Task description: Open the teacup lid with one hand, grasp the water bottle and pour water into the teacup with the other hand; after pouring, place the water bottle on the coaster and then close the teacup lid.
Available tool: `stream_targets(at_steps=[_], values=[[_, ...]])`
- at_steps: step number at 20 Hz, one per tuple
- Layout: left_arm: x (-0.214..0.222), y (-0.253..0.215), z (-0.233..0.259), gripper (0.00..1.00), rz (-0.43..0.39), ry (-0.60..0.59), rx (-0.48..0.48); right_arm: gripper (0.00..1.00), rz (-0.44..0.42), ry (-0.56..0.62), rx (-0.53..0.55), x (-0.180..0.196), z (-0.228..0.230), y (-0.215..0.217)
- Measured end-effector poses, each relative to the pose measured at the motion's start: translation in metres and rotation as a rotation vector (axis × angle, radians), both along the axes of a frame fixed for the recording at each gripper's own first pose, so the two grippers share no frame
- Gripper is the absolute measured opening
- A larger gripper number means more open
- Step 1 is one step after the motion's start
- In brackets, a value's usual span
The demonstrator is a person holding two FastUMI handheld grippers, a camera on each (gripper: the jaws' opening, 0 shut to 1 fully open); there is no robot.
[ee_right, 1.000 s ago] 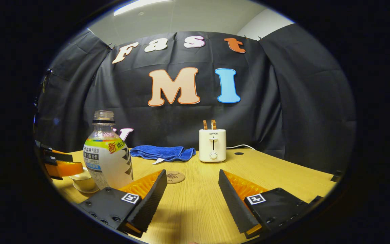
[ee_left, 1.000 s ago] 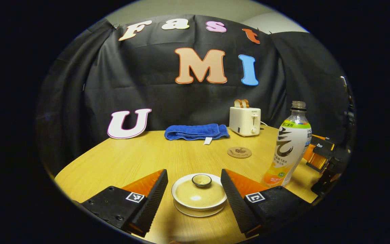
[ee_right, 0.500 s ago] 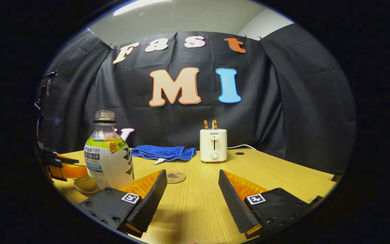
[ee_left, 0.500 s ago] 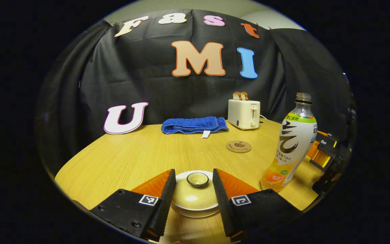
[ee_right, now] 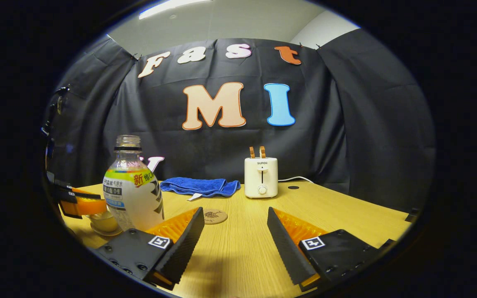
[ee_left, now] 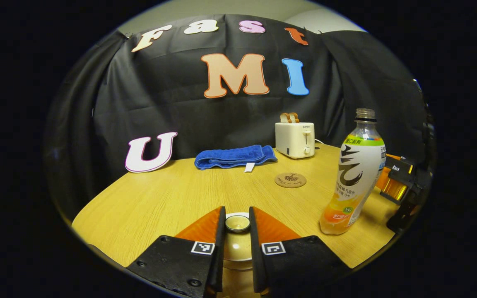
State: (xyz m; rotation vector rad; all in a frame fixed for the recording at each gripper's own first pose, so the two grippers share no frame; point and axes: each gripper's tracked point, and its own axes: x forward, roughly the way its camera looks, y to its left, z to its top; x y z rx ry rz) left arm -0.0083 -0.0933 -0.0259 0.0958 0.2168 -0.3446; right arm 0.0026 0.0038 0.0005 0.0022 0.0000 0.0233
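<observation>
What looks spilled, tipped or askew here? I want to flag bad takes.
Nothing stands out. The water bottle stands upright with no cap, the table looks dry, the coaster lies flat, and the left gripper sits at the lid knob.

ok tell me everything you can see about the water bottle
The water bottle is clear plastic with no cap, wrapped in a mostly white label with a green band on top and orange at the base. It stands upright on the wooden table, near the coaster. No tongs touch it; the open right gripper sits beside it.
</observation>
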Motion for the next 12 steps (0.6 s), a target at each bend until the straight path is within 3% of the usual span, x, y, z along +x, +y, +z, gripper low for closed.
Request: stream_targets(at_steps=[1, 2, 4, 12], values=[[0.0, 0.0, 0.0, 0.25, -0.003, -0.003, 0.001, 0.94, -0.005, 0.001, -0.001, 0.0, 0.0, -0.001], [0.0, 0.001, 0.002, 0.24, -0.005, -0.006, -0.001, 0.98, -0.004, 0.001, 0.001, 0.0, 0.0, -0.001], [0.0, 0.0, 0.002, 0.23, -0.012, -0.005, -0.013, 0.94, 0.006, 0.007, 0.018, -0.003, -0.001, 0.001], [0.002, 0.019, 0.025, 0.23, 0.011, -0.053, -0.051, 0.98, 0.012, 0.047, 0.016, -0.034, -0.005, 0.002]])
